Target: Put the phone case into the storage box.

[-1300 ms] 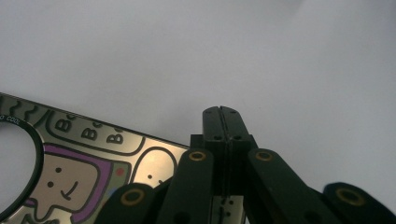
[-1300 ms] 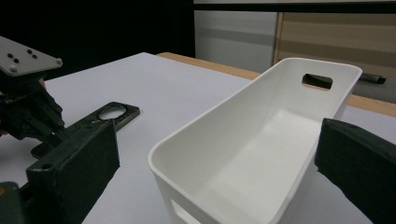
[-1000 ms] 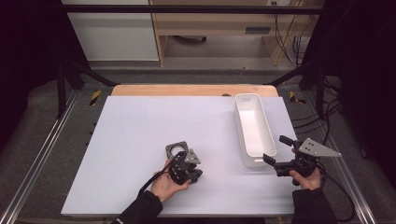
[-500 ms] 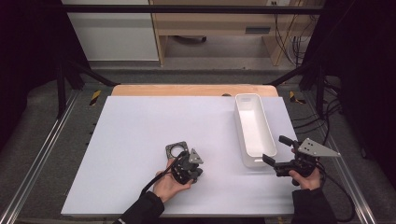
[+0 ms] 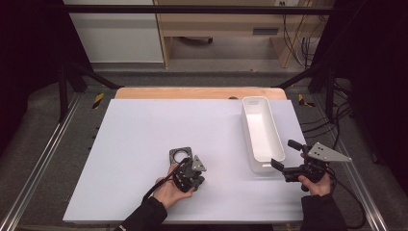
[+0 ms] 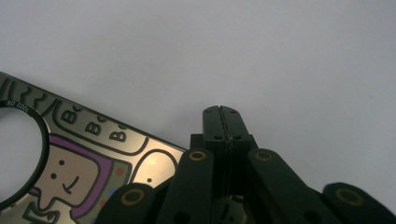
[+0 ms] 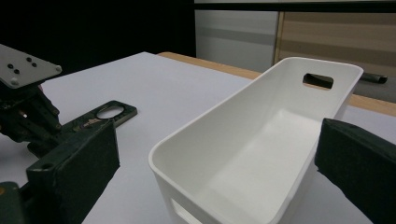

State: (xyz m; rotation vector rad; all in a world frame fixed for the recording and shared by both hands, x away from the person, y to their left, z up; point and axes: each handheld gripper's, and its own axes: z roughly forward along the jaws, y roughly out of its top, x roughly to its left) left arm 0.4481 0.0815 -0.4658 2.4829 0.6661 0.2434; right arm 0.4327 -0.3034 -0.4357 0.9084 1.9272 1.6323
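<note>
I see a flat dark metal plate with a round hole and a cartoon picture on it [image 5: 180, 155] lying flat on the white tabletop [image 5: 144, 130]. In the left gripper view the plate [image 6: 84, 158] sits just to the left of my left gripper [image 6: 222, 112], beside its jaws and not between them. Those jaws are pressed tight together with nothing in them. From above, my left gripper [image 5: 188, 174] is at the near edge of the plate. My right gripper [image 5: 285, 156] is well apart from the plate, by the near end of the long white plastic bin [image 5: 260, 132]. Its jaws stand wide apart, and the near end of the bin [image 7: 252, 154] shows between them.
</note>
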